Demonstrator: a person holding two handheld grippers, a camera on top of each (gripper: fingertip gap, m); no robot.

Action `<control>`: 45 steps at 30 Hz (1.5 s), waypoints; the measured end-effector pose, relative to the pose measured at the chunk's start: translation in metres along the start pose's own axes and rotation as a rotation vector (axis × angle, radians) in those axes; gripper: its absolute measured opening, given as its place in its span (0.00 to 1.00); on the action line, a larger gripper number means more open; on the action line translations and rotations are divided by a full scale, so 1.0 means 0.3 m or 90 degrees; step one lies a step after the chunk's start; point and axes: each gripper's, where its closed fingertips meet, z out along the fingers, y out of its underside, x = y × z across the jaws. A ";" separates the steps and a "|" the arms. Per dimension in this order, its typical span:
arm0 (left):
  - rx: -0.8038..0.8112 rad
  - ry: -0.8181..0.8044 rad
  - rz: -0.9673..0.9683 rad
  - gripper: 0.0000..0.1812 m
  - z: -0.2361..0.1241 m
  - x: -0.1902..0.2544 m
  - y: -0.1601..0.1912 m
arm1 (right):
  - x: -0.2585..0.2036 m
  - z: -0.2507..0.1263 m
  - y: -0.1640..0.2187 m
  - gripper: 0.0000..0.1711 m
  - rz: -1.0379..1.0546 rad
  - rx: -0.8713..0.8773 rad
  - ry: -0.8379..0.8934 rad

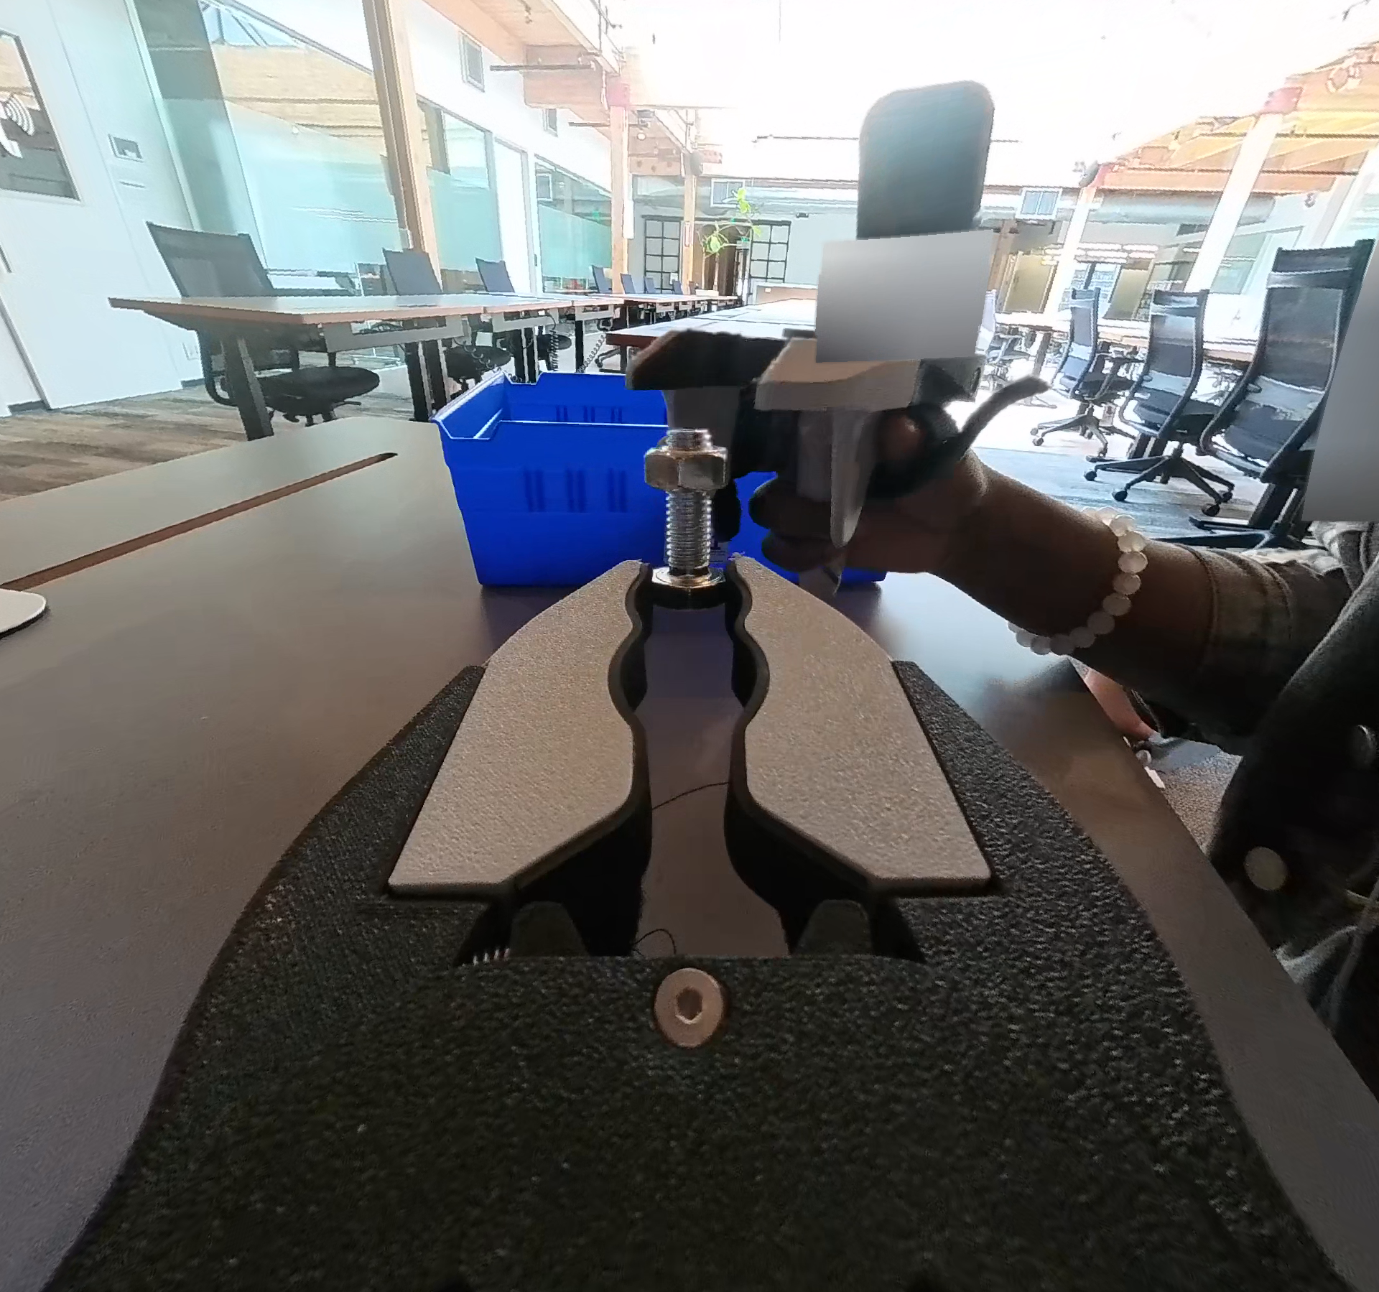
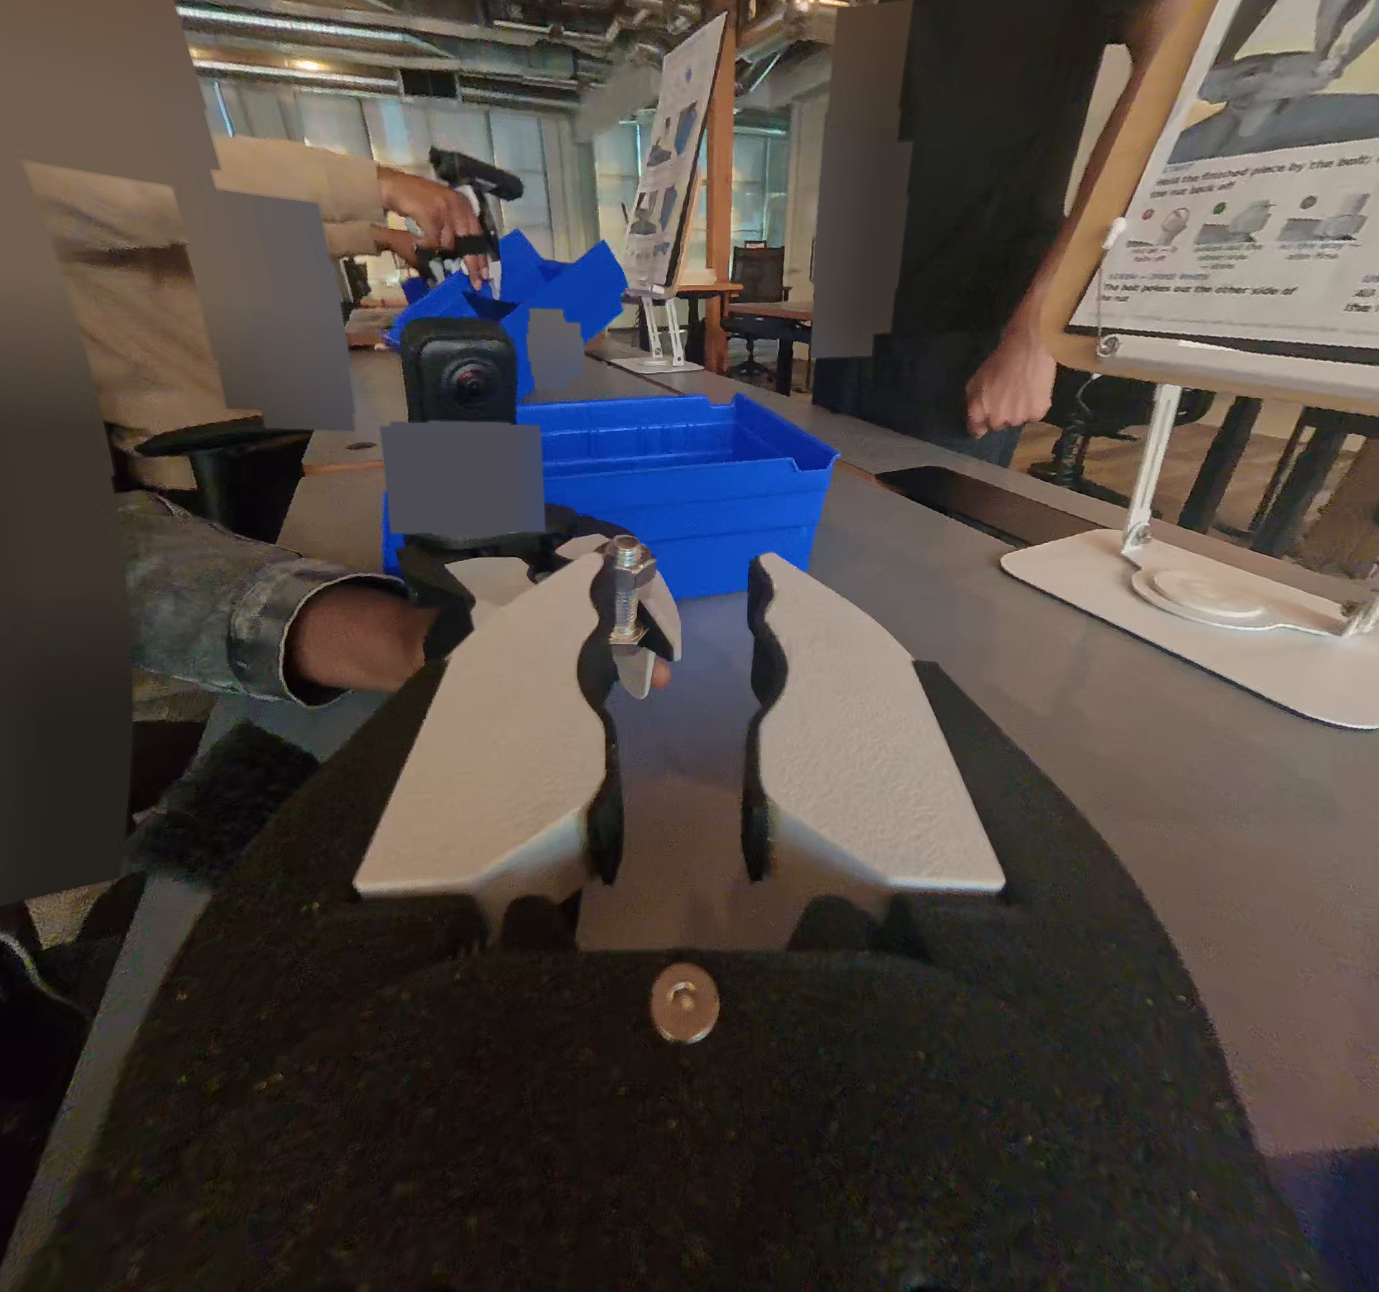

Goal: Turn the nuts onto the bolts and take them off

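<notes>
Grey textured fingers of the left gripper (image 1: 685, 577) reach level and forward over the dark table (image 1: 224, 659), drawn narrow so their tips pinch the hex head of one bolt (image 1: 687, 525), which stands upright with its threaded shank pointing up. One nut (image 1: 686, 467) sits on the thread close to the top end, with a little of the shank showing above it. In the right wrist view the same bolt (image 2: 625, 603) and nut (image 2: 631, 570) appear held by the left gripper (image 2: 634, 652), whose holder's hand (image 2: 358, 640) comes in from the left in a mottled grey sleeve.

Just beyond the bolt in the left wrist view, the right gripper (image 1: 686, 391) hangs above the nut, turned side-on, with a hand (image 1: 918, 510) wrapped round its handle and a bracelet of pale beads (image 1: 1104, 585) on the wrist. From its own camera the right gripper (image 2: 675, 585) has its jaws spread wide, holding nothing; the bolt shows just beside the left finger, not between the two.

Behind both stands one blue plastic bin (image 1: 552, 480), open at the top (image 2: 686, 465). To the right a white stand (image 2: 1194, 607) carries a printed instruction sheet. Farther off, a second person (image 2: 1007, 211) stands by the table, and another pair of hands (image 2: 433, 211) works over more blue bins (image 2: 567, 286).
</notes>
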 end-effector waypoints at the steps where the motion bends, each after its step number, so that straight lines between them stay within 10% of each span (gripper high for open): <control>1: -0.001 0.001 0.000 0.10 0.000 0.002 0.001 | -0.007 0.005 0.003 0.19 -0.005 -0.006 -0.009; 31: 0.001 0.000 0.006 0.10 0.001 0.001 0.000 | -0.059 0.099 0.056 0.32 -0.006 -0.065 -0.055; 38: 0.004 0.003 0.006 0.10 0.000 0.005 -0.003 | -0.030 0.078 0.042 0.22 -0.007 -0.046 -0.030; 42: 0.007 0.006 0.007 0.10 -0.003 0.007 -0.004 | 0.044 -0.023 0.021 0.00 -0.028 -0.017 0.044; 45: 0.001 0.009 0.010 0.10 0.001 0.009 0.000 | 0.022 -0.035 0.009 0.12 0.002 -0.008 0.016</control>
